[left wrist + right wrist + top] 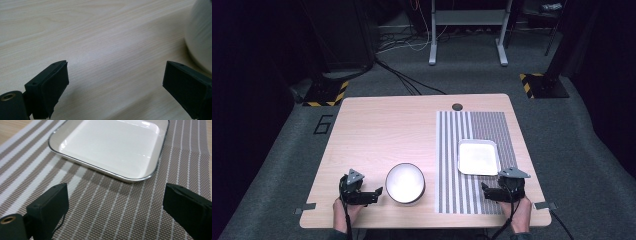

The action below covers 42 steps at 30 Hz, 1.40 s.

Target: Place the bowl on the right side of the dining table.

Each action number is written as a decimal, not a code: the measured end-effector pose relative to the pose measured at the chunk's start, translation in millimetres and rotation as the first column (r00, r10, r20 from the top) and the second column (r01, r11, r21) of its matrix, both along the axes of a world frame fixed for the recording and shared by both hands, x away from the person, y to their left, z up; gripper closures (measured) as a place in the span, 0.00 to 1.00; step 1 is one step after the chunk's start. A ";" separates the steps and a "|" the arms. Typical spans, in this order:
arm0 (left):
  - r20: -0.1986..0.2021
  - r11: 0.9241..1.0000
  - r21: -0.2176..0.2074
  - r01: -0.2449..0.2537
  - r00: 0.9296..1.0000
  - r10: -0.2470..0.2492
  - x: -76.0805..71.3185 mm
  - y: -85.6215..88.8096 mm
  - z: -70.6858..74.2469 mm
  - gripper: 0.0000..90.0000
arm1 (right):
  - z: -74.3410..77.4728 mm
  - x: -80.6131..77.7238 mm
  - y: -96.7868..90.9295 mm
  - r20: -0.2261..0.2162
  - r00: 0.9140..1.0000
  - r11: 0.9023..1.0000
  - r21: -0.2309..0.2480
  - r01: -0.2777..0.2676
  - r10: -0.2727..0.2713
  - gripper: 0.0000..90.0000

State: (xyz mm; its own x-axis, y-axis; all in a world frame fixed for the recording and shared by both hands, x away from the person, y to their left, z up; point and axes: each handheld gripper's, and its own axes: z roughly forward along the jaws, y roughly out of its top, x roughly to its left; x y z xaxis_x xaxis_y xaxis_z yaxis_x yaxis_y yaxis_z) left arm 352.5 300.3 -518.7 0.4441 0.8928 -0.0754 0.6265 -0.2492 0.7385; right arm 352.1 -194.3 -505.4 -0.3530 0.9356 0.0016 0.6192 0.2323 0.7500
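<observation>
Bowl (405, 183) sits just right of the left gripper's (377, 192) wide, empty fingers (51, 86).

Left gripper (374, 192) and right gripper (486, 190): matte black housings, each topped by a grey three-cornered plate. A black cable trails from each. Jaws are blocky black pads with small screw holes; a brass-coloured threaded insert sits at the base.
</observation>
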 end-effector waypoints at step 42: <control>0.134 0.980 -0.176 0.096 0.988 -0.073 -7.8 0.3 73.5 0.10 | 86.1 16.0 149.4 0.077 0.920 0.920 0.052 -0.389 0.385 0.12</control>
State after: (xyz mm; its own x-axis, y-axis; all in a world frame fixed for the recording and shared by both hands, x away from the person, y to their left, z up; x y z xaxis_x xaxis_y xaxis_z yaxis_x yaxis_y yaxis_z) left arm 344.6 300.6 -445.2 0.5338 0.8280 -0.1715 0.5080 -0.1519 0.8479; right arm 368.0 -44.9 -419.2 -0.6890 0.7244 0.0226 0.4406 0.3939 0.8066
